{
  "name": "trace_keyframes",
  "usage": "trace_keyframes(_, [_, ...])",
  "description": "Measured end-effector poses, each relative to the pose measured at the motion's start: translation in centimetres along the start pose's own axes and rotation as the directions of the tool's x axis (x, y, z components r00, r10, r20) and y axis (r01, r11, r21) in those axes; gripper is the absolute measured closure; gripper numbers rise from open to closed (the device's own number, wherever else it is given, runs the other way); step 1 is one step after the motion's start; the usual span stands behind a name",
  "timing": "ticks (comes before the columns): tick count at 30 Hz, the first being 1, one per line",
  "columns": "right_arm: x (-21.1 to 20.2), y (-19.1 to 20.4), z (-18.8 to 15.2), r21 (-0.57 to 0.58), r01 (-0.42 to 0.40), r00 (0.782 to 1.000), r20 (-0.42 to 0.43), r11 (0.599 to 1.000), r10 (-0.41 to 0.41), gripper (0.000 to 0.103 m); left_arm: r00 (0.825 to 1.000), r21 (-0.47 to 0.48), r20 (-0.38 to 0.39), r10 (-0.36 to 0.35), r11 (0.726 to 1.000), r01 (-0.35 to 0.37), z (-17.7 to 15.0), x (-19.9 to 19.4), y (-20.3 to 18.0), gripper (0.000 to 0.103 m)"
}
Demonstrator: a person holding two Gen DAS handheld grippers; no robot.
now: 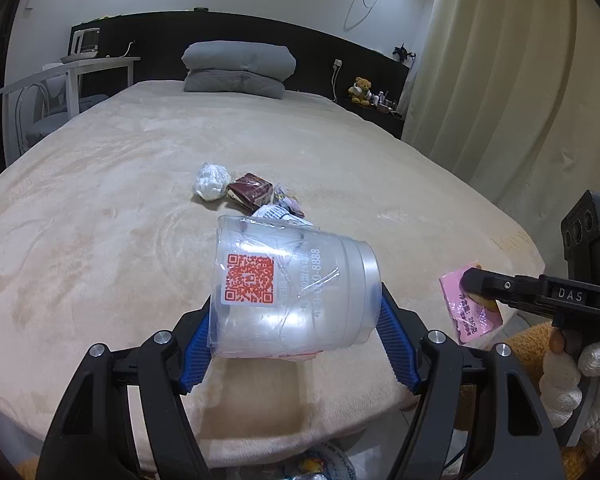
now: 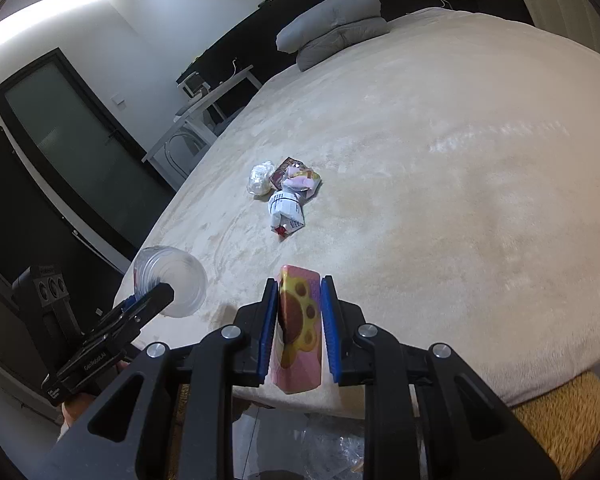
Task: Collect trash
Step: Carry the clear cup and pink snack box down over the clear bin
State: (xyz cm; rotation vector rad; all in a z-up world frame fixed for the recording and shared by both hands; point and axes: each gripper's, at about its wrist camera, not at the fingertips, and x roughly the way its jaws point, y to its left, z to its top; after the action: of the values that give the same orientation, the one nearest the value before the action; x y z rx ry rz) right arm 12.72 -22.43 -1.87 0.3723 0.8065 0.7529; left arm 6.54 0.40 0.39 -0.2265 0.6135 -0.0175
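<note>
My left gripper (image 1: 296, 320) is shut on a clear plastic cup (image 1: 296, 292) with a red QR sticker, held on its side over the bed's near edge. That cup (image 2: 172, 280) and the left gripper (image 2: 156, 294) also show at the lower left of the right wrist view. My right gripper (image 2: 300, 320) is shut on a pink snack packet (image 2: 300, 332) with a paw print, and the packet (image 1: 470, 312) appears at the right of the left wrist view. A pile of trash (image 2: 286, 192) lies mid-bed: a white crumpled bag (image 1: 211, 181), a brown wrapper (image 1: 250, 192), and a white printed packet (image 2: 286, 212).
The beige bed cover (image 1: 140, 200) fills both views, with a folded grey quilt (image 1: 238, 68) at its head. A white desk and chair (image 1: 60, 88) stand at the left. Clear plastic with more trash (image 1: 312, 466) lies on the floor below the bed's foot. A gloved hand (image 1: 580, 368) grips the right tool.
</note>
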Motion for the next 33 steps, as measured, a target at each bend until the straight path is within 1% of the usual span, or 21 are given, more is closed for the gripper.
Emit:
trace_keyframes(9, [-3.4, 0.8, -4.5, 0.005, -0.012, 1.0, 0.024, 1.0, 0.012, 0.08, 0.999, 0.018, 0.003, -0.039, 0.999, 0.038, -4.5, -4.0, -2.6, 0.033])
trace_keyframes(13, [-4.3, 1.1, -5.8, 0.003, -0.023, 0.999, 0.027, 1.0, 0.023, 0.08, 0.999, 0.009, -0.009, -0.051, 0.999, 0.051, -6.2, -5.1, -3.2, 0.033])
trace_keyframes(17, [-4.8, 1.1, -6.7, 0.003, -0.036, 0.999, 0.018, 0.999, 0.036, 0.08, 0.997, 0.021, -0.022, -0.068, 0.997, 0.068, -7.5, -5.7, -4.0, 0.033])
trace_keyframes(23, [-4.6, 1.6, -8.6, -0.009, -0.06, 0.998, -0.031, 0.998, 0.059, 0.08, 0.99, -0.029, -0.053, -0.127, 0.992, 0.126, -9.2, -6.0, -3.9, 0.033])
trace_keyframes(27, [-3.6, 2.0, -9.3, -0.017, -0.066, 0.995, -0.073, 0.998, 0.065, 0.08, 0.986, -0.04, -0.073, -0.149, 0.988, 0.147, -9.8, -5.9, -3.8, 0.033])
trace_keyframes(33, [-1.4, 1.3, -9.9, 0.011, -0.054, 0.985, -0.162, 0.998, 0.055, 0.08, 0.972, -0.114, -0.164, -0.165, 0.982, 0.148, -11.1, -4.4, -2.5, 0.033])
